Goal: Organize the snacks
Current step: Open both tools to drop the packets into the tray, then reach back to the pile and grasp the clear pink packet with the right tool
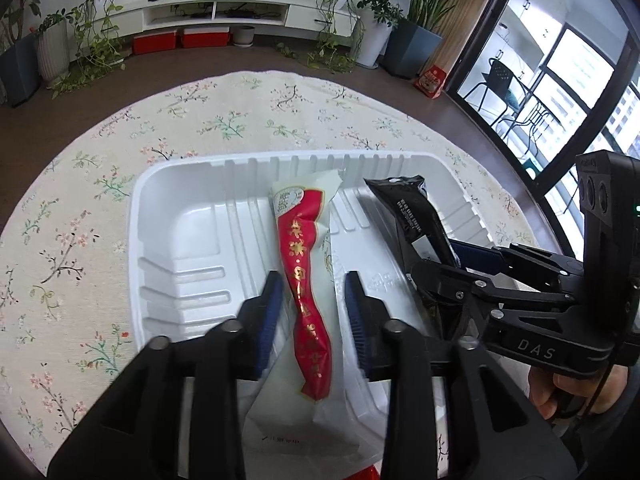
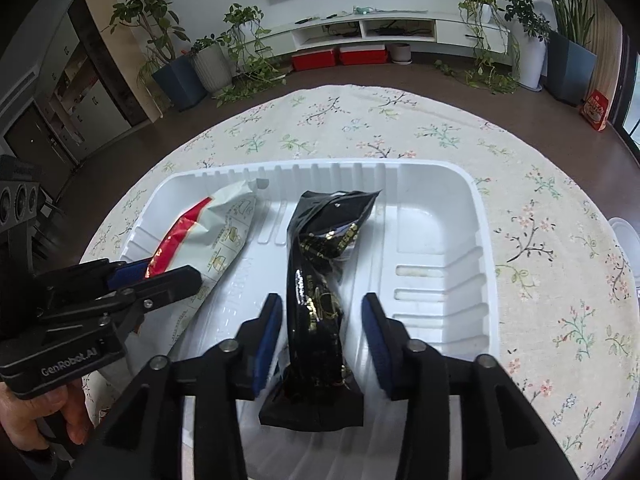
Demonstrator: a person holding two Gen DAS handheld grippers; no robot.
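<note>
On hand-held gripper point(image 2: 158, 280): "GenRobot.AI" (white)

Left wrist view: mounted just behind the left gripper point(image 1: 312, 304), looking steeply down along its fingers point(image 1: 269, 312), close over the white tray point(image 1: 160, 216) on the surface point(image 1: 120, 128), facing the far wall with the TV cabinet point(image 1: 216, 12); right gripper point(image 1: 440, 264) entering at the right edge

Right wrist view: same steep downward angle from behind the right gripper point(image 2: 320, 328), equally near, left gripper point(image 2: 160, 276) at the left edge

Shared by both: tray, red and white packet point(image 1: 308, 280), black packet point(image 2: 320, 280), flowered cloth, plants, cabinet
</note>
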